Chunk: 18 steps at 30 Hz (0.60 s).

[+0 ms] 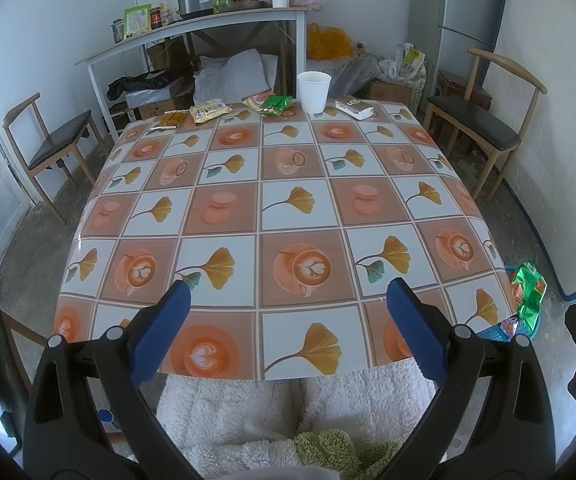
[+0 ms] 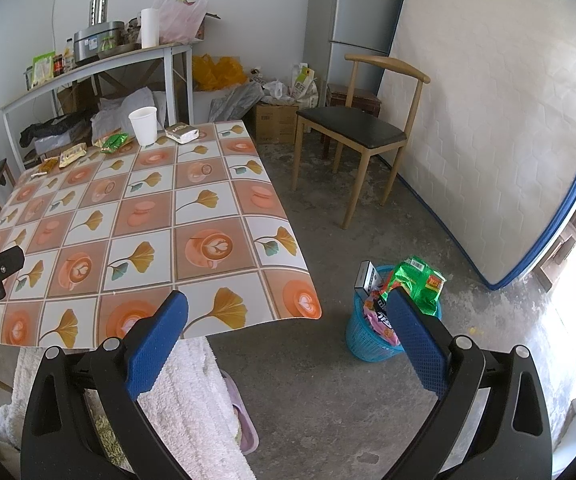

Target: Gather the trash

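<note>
Both your grippers are empty. Left gripper has its jaws spread wide, hanging over the near edge of the table. Right gripper is spread wide too, off the table's right side above the floor, aimed toward the blue basket.

The basket sits on the floor just off the near right corner, so it's the drop point. It already looks overfull: a green bag and a small box stick out above the rim.

Remaining trash is all lined up along the far edge of the table: white paper cup, green wrapper just left of it, silver packet to its right, yellow packet and a brown wrapper further left. That's well apart from both grippers, so you'll need a long reach.

My read: the right gripper suits basket drops, the left one pickups. Watch the cup; it could tip easily.
</note>
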Tool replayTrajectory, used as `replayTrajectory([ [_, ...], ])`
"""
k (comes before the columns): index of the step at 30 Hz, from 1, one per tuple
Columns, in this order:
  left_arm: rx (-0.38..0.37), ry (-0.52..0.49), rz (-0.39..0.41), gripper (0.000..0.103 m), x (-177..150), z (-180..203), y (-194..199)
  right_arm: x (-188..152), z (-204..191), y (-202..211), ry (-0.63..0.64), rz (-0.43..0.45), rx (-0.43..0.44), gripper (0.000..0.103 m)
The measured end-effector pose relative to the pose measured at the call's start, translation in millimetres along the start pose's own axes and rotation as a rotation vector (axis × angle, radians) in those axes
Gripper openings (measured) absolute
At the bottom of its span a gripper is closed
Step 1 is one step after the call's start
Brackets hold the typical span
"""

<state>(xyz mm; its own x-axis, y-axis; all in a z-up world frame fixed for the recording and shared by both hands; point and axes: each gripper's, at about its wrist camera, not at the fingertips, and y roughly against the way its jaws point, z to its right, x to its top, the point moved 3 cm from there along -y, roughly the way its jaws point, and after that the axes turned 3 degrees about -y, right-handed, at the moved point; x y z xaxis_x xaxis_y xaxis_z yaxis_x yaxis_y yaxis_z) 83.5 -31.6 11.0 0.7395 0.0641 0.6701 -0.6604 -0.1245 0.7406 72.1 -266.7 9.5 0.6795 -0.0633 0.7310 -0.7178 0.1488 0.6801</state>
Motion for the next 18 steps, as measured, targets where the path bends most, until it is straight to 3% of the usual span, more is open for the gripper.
replayTrajectory([
  [18,-0.004,-0.003,-0.004,0.095,-0.2,-0.8,-0.8,-0.3,0.2,0.0,-0.002,0.000,-0.001,0.097],
])
